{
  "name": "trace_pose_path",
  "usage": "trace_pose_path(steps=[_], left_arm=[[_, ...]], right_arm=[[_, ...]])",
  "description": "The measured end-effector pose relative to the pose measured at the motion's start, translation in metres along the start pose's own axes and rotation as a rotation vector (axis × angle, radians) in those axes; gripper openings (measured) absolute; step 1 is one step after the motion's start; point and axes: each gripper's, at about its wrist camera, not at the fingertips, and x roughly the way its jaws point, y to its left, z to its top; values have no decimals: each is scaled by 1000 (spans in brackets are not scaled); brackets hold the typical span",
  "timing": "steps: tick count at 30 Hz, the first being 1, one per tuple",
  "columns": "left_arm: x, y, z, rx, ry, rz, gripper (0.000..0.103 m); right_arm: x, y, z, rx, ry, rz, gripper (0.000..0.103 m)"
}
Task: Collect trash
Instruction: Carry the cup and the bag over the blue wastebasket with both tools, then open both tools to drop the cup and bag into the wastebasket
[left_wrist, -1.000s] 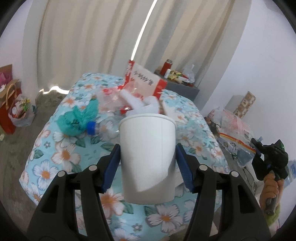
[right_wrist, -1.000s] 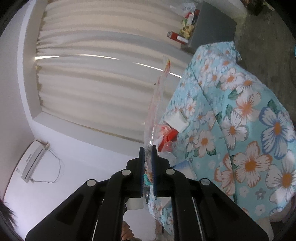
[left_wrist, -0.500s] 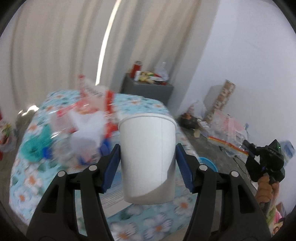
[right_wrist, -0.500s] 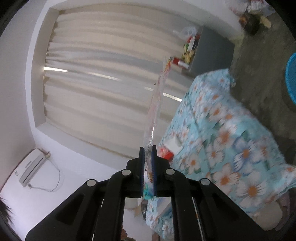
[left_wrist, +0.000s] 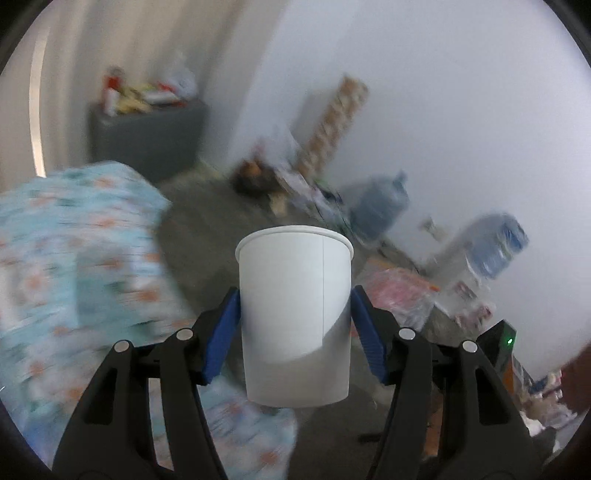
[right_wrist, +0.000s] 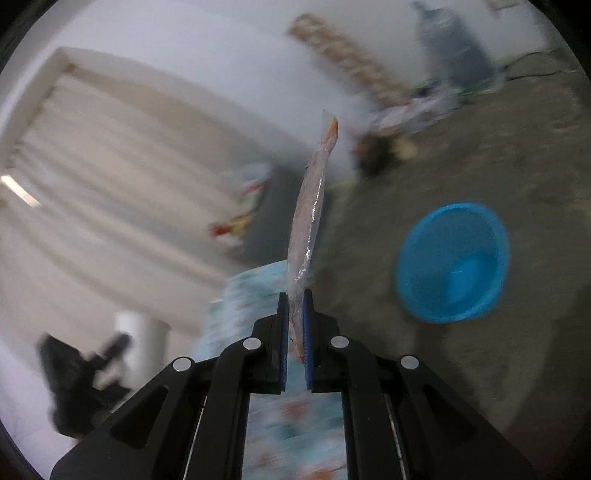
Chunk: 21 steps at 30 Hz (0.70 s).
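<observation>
Left tool: clamped on upright white paper cup. Right tool: pinched tight on thin clear wrapper. Both views have swung off the floral-covered bed toward the floor; likely carrying to disposal. Blue basin on floor, near right; water jugs, clutter along wall.
</observation>
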Motion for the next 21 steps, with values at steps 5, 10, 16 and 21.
trace_pose_path(steps=[5,10,16,21], left_arm=[[146,-31,12,8,219,6,58],[254,-40,8,-8,361,25,59],[341,-35,-3,-18,454,98,80],[340,-24,-7,-56,433,116,80]], right_arm=[[46,-63,11,72,43,-130,7],[91,-108,27,123,97,-189,8],[151,-167,46,227,186,-298,52],[143,-187,38,291,157,-322,53]])
